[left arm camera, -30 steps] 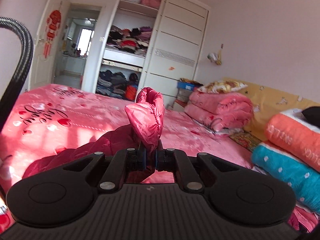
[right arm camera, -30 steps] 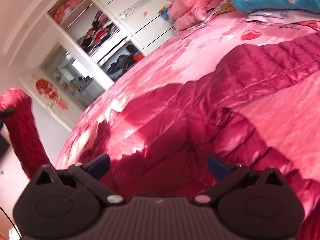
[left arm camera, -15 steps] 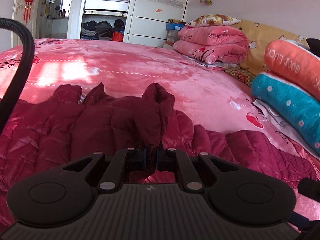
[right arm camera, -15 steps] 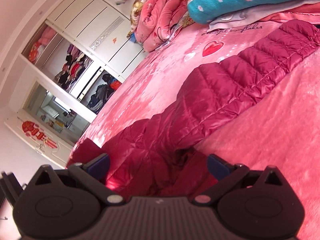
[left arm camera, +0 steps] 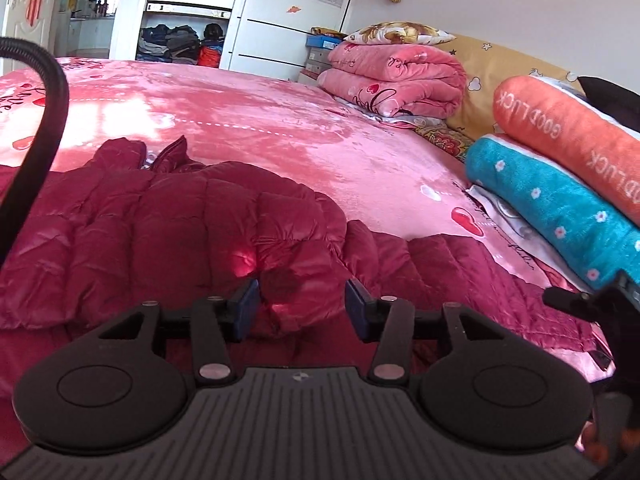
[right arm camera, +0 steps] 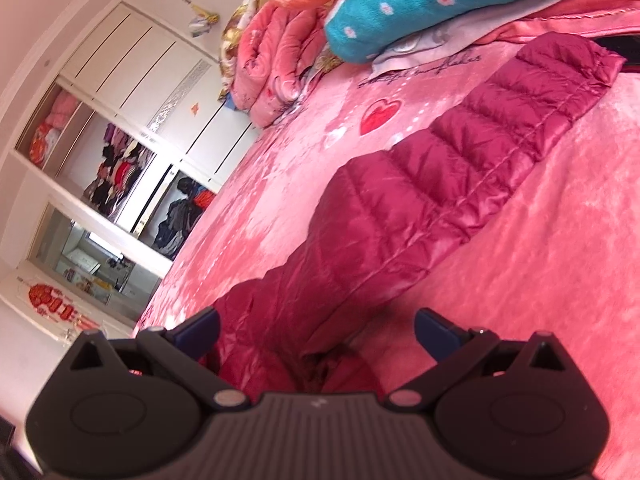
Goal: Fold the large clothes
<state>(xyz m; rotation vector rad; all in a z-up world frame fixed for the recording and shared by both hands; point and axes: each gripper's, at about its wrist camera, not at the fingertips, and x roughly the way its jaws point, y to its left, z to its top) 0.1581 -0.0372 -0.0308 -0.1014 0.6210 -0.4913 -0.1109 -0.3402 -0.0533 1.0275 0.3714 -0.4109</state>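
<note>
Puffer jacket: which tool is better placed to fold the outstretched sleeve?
Probably the right tool: open, at the base of the sleeve. The left tool is opening over the folded body, gripping nothing.

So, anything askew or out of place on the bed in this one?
The jacket is bunched over itself, one sleeve still stretched straight toward the teal roll. Nothing looks spilled or damaged.

Daylight is falling in bright patches on the bedspread, perhaps overexposing it; fisheye edges are bending and darkening.
</note>
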